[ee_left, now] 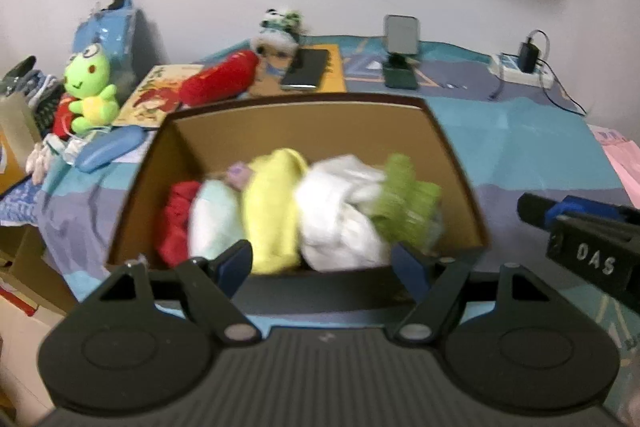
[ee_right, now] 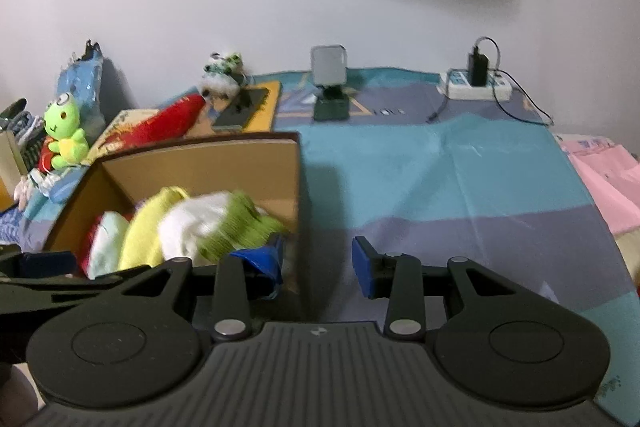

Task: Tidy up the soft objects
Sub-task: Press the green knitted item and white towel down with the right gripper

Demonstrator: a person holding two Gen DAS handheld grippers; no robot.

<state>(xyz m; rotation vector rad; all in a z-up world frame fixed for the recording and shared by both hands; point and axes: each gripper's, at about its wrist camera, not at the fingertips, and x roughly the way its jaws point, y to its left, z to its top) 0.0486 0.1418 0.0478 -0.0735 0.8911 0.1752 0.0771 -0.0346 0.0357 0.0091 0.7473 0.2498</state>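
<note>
Box: cardboard, on the bed sheet; holds red, pale, yellow, white and green soft items.
Left view only: whole box interior, right gripper's side at the right edge.
Right view only: open sheet right of the box, pink cloth.
Unclear: soft items blurred; box front wall hidden.
Left gripper: jaws wide, empty, at the box's near rim.
Right gripper: jaws wide, straddling the box's right wall.
</note>
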